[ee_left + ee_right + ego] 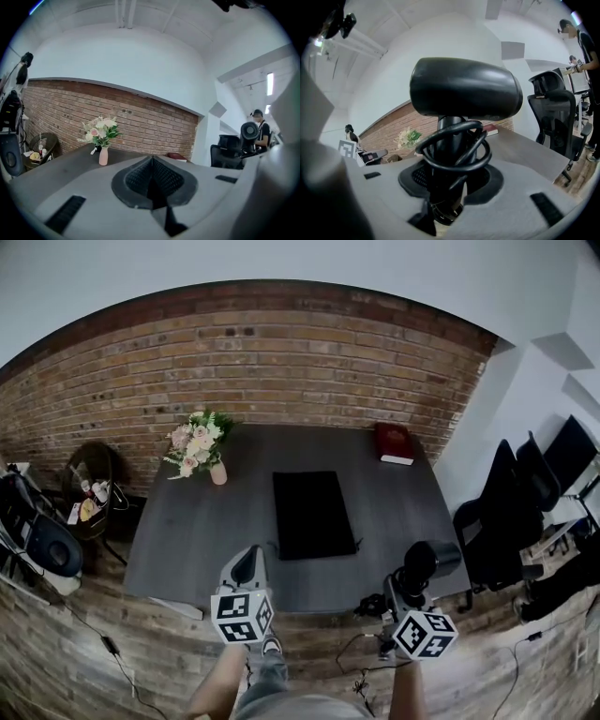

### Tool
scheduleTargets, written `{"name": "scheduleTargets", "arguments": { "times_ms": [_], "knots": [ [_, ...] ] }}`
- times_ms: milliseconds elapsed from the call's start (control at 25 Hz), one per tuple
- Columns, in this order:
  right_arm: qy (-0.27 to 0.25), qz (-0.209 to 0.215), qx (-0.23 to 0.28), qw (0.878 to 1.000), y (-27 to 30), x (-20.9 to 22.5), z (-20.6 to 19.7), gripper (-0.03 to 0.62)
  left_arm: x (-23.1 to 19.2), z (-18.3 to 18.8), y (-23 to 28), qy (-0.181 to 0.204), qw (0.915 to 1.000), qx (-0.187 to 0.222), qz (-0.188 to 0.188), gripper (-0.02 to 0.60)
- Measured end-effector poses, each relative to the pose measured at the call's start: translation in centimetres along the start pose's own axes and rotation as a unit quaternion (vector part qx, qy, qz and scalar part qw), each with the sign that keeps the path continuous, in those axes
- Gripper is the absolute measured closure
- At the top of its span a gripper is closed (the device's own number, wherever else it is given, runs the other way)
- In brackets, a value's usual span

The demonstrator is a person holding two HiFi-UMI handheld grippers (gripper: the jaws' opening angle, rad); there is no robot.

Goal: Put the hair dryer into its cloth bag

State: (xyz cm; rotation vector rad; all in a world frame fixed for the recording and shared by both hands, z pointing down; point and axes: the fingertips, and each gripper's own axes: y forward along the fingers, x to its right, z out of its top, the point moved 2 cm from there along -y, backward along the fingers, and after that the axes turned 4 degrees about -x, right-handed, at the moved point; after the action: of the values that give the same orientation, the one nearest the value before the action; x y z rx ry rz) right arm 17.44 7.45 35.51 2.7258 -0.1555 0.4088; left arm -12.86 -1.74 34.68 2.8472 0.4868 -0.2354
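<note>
We stand at the near edge of the dark table (178, 540). The black cloth bag (312, 514) lies flat at its middle, with nothing in it as far as we can see. The hair dryer (466, 91) is up off the table at the near right, its handle and looped cord clamped in our right gripper (405, 587). Our left gripper (152, 180) is clenched on nothing. We judge that opening the bag and sliding the dryer in are both left to do.

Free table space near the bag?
Bare tabletop left of the cloth bag, in front of the flower vase; also right of it, before the red book. Crowded only at front right, by the hair dryer.
</note>
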Motion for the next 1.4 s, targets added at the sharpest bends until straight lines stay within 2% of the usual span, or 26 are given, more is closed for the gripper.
{"name": "scheduleTargets", "arguments": {
  "times_ms": [360, 640, 1120, 1400],
  "knots": [
    [0.025, -0.037, 0.013, 0.999, 7.3, -0.5, 2.6, 0.447, -3.4, 2.8, 8.7, 0.017, 0.9991, -0.011, -0.037, 0.574],
    [0.044, -0.048, 0.024, 0.998, 11.4, -1.7, 3.9, 0.447, -5.8, 4.3, 13.2, 0.032, 0.9978, -0.019, -0.056, 0.574],
    [0.029, -0.042, -0.014, 0.999, 14.1, -1.4, 3.7, 0.448, -6.9, 1.2, 14.9, 0.007, 0.9975, -0.056, -0.043, 0.574],
    [0.024, -0.033, -0.034, 0.999, 14.7, -0.5, 3.1, 0.447, -6.1, -0.7, 15.3, -0.007, 0.9964, -0.077, -0.035, 0.574]
  ]
}}
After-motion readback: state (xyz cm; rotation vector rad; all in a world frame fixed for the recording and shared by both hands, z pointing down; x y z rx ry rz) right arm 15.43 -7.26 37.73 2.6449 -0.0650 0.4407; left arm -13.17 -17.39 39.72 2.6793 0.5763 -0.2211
